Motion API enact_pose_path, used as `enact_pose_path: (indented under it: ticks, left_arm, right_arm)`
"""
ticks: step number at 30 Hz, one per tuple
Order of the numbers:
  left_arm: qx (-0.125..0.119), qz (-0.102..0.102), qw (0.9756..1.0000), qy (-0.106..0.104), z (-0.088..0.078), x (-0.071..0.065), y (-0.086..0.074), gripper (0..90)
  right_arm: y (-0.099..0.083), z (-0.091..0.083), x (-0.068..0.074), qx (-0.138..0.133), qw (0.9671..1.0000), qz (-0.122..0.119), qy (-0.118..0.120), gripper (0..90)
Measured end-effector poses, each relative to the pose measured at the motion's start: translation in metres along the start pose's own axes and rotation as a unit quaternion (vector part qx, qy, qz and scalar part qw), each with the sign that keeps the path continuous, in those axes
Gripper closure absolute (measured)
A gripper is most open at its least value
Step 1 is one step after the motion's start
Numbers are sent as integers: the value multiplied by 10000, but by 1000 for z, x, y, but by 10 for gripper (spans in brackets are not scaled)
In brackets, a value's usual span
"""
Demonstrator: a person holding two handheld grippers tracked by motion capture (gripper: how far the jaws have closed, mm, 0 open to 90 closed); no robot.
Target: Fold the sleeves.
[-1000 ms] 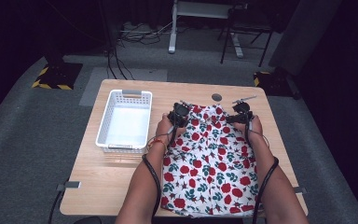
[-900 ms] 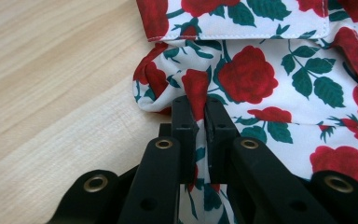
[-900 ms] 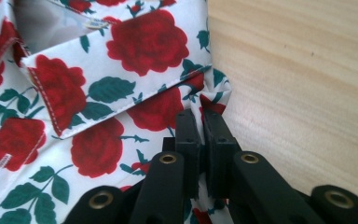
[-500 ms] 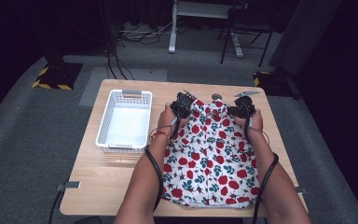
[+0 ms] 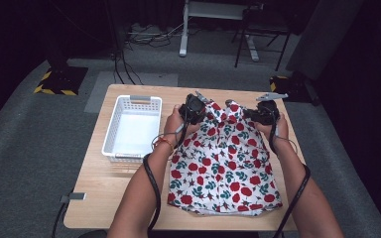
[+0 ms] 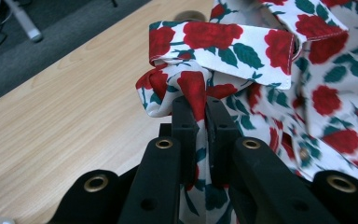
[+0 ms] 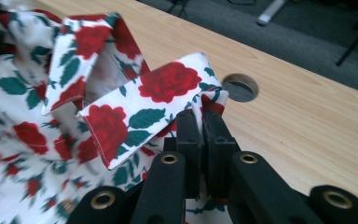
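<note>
The left tongs (image 5: pixel 198 110) are pinching a fold of the rose-print shirt (image 5: pixel 223 163) at the shoulder beside its collar (image 6: pixel 242 46), the two black jaws squeezed together with the cloth bunching up between them in the left gripper view. The right tongs (image 5: pixel 258 113) are doing the same at the other shoulder, jaws pressed tight on a fold of white fabric with red roses and green leaves, as the right gripper view is showing, with the collar flap standing up just beside them.

In the high view the shirt is lying on the wooden surface (image 5: pixel 104 188), right of the middle, its collar end held up off the wood at the far side by both tongs and its hem resting near the person's edge. The cloth is hanging slack between the two grips and spreading wider toward the hem.

A white plastic basket (image 5: pixel 110 134) is sitting on the surface to the left of the shirt, just beside the left forearm (image 5: pixel 144 193). A round hole in the surface (image 7: pixel 240 87) is lying close behind the right tongs.
</note>
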State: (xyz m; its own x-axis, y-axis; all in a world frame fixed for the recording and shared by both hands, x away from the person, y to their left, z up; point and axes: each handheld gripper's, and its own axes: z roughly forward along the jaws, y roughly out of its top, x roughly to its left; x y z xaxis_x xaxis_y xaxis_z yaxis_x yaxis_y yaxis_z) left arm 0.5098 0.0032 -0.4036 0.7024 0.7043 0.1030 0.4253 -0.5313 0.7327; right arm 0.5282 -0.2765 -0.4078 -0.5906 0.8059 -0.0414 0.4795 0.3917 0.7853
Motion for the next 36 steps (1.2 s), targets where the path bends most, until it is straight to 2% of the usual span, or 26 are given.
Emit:
enact_pose_path:
  ticks: [1, 4, 5, 6, 7, 8, 9, 10, 11, 12, 13, 14, 16, 17, 19, 22, 24, 29, 30, 31, 36]
  left_arm:
    - [-12, 142, 9999, -53, -6, -5, -3, 836]
    - [-61, 393, 9990, -222, -17, -15, -12, 829]
    - [-85, 503, 9983, -274, -22, -20, -18, 829]
    - [-95, 632, 9974, -329, -29, -27, -27, 824]
    - [-121, 667, 9969, -394, -32, -30, -33, 823]
    - [-121, 667, 9969, -394, -32, -30, -33, 822]
    - [-146, 697, 9965, -443, -36, -34, -40, 822]
    - [-161, 723, 9958, -546, -41, -41, -54, 818]
    - [-161, 723, 9958, -546, -41, -41, -54, 814]
    - [-166, 751, 9953, -583, -44, -45, -61, 814]
    - [-231, 685, 9951, -676, -48, -52, -76, 805]
    - [-276, 624, 9950, -722, -49, -56, -83, 805]
    - [-258, 632, 9951, -718, -50, -62, -94, 801]
    - [-233, 709, 9952, -626, -50, -67, -102, 797]
    - [-256, 644, 9951, -704, -52, -72, -115, 793]
    - [-190, 647, 9949, -745, -53, -79, -135, 798]
    - [-184, 648, 9949, -754, -53, -80, -138, 801]
    - [-184, 648, 9949, -754, -53, -80, -138, 801]
    - [152, 854, 9940, -662, -49, -88, -159, 801]
    - [211, 876, 9939, -640, -49, -89, -161, 800]
    - [303, 814, 9939, -673, -46, -88, -165, 787]
  right_arm:
    - [-1, -5, 3, -19, 9999, -80, 76, 872]
    - [-11, -21, 13, -149, 9990, -251, 325, 872]
    - [-13, -25, 15, -173, 9987, -280, 382, 872]
    - [-22, -36, 23, -237, 9976, -387, 525, 872]
    - [-25, -39, 26, -260, 9972, -428, 563, 872]
    - [-25, -39, 26, -260, 9972, -428, 563, 872]
    - [-30, -44, 29, -275, 9965, -475, 628, 872]
    - [-41, -52, 37, -290, 9950, -593, 749, 871]
    - [-41, -52, 37, -290, 9950, -593, 749, 871]
    - [-48, -56, 41, -313, 9940, -624, 838, 871]
    - [-61, -61, 48, -291, 9926, -691, 952, 869]
    - [-67, -64, 51, -278, 9918, -736, 1012, 869]
    - [-79, -68, 57, -233, 9902, -805, 1119, 866]
    - [-82, -68, 58, -209, 9896, -833, 1152, 864]
    - [-92, -71, 63, -136, 9876, -947, 1246, 863]
    - [-107, -72, 66, 31, 9862, -939, 1361, 855]
    - [-115, -72, 69, 122, 9860, -1011, 1318, 845]
    - [-115, -72, 69, 122, 9860, -1011, 1318, 845]
    - [-115, -72, 69, 122, 9860, -1011, 1318, 845]
    - [-140, -75, 76, 547, 9858, -1069, 1172, 798]
    - [-154, -71, 78, 742, 9856, -1127, 1020, 799]
